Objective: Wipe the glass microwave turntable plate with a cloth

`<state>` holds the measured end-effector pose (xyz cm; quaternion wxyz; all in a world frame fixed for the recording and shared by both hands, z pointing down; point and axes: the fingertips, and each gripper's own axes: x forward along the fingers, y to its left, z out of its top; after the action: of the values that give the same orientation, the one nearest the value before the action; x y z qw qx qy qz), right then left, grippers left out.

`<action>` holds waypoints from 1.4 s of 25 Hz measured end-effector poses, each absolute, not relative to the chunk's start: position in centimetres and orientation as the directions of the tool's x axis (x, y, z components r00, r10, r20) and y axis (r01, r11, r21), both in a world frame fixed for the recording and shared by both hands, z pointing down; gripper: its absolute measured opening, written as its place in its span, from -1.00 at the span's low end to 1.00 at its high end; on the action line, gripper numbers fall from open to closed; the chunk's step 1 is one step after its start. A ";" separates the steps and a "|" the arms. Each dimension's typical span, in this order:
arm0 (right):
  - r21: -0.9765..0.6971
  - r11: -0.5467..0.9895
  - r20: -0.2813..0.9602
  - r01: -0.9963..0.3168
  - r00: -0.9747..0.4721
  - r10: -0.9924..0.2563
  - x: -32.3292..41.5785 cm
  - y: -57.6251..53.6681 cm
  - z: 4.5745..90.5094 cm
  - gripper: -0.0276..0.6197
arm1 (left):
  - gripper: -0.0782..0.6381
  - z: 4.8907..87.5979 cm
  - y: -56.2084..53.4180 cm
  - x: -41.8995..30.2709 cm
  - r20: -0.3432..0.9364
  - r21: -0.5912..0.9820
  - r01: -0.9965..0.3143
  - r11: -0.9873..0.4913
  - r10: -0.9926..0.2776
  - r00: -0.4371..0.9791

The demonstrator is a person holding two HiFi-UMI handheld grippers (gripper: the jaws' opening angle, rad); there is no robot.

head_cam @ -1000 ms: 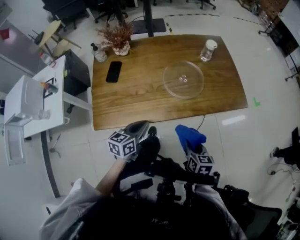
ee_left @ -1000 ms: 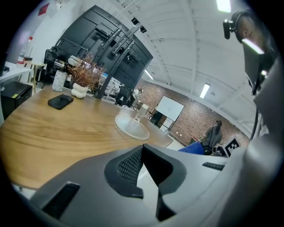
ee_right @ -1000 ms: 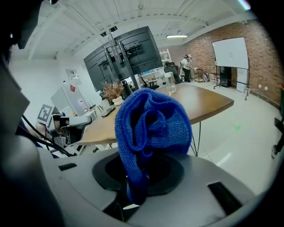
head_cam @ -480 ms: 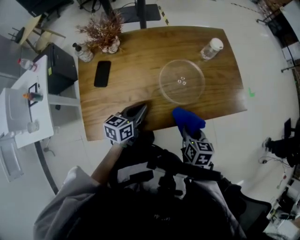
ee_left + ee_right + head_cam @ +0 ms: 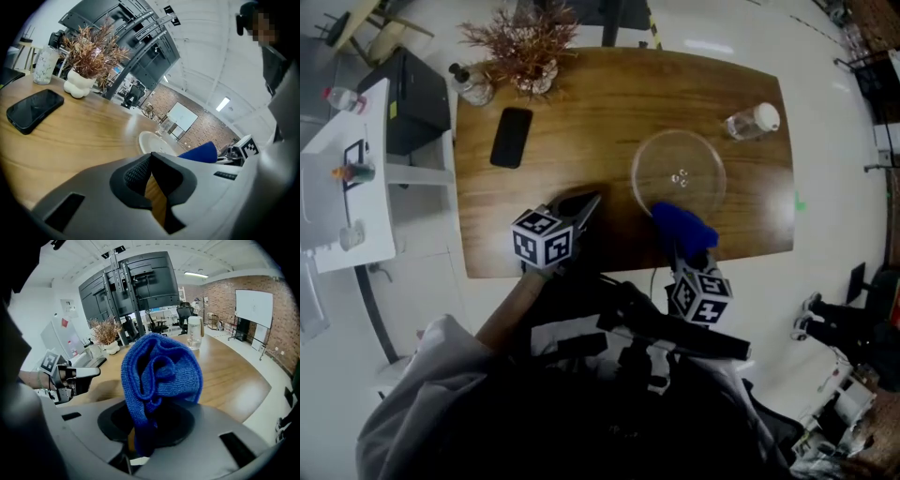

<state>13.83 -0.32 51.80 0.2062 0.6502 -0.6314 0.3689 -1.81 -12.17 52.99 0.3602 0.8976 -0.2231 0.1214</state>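
Observation:
The clear glass turntable plate [image 5: 678, 173] lies flat on the right half of the wooden table [image 5: 581, 112]; in the left gripper view its pale rim [image 5: 151, 140] shows just beyond the jaws. My right gripper [image 5: 675, 242] is shut on a bunched blue cloth [image 5: 682, 223], which hangs over the plate's near rim. The cloth [image 5: 159, 373] fills the right gripper view and hides the plate there. My left gripper [image 5: 589, 200] is shut and holds nothing, low over the table's near edge, left of the plate; its jaws [image 5: 151, 158] meet at the tip.
A black phone [image 5: 511, 136] lies at the table's left. A dried plant in a white vase [image 5: 530, 58] and a pump bottle [image 5: 473, 86] stand at the far left edge. A plastic bottle [image 5: 752, 122] stands beyond the plate. A white side table [image 5: 347, 187] is further left.
Both grippers have come forward from off the table to over its near edge. The blue cloth has reached the plate's near rim. Both grips are unchanged.

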 end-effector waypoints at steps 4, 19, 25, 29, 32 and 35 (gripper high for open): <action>-0.174 -0.054 0.738 -0.983 -0.094 -0.668 14.0 -4.6 51.5 -0.65 | -0.79 53.2 -14.0 -2.4 0.377 0.603 -0.517 -0.608 -0.354 0.856; 0.019 0.300 0.784 -0.954 -0.172 -0.596 16.1 -18.4 52.6 -0.65 | -0.79 53.0 -14.5 -3.2 0.383 0.608 -0.678 -0.414 -0.595 0.706; -0.075 0.412 0.806 -0.908 -0.298 -0.511 14.3 -14.6 54.2 -0.65 | -0.79 52.8 -13.4 -2.3 0.389 0.590 -0.723 -0.360 -0.658 0.645; -0.132 0.472 0.806 -0.872 -0.371 -0.461 13.5 -10.2 54.8 -0.65 | -0.79 53.0 -13.0 -1.9 0.397 0.580 -0.741 -0.340 -0.676 0.621; -0.153 0.515 0.809 -0.843 -0.406 -0.425 13.3 -7.4 55.0 -0.65 | -0.79 52.9 -12.7 -1.0 0.389 0.584 -0.739 -0.337 -0.682 0.619; -0.175 0.552 0.809 -0.815 -0.439 -0.391 13.0 -5.3 54.7 -0.65 | -0.79 52.6 -12.7 -0.1 0.383 0.583 -0.735 -0.346 -0.682 0.624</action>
<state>13.01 -5.33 54.73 0.3716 0.3773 -0.7989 0.2853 -0.13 -12.66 52.56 0.3746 0.8195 -0.4323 0.0358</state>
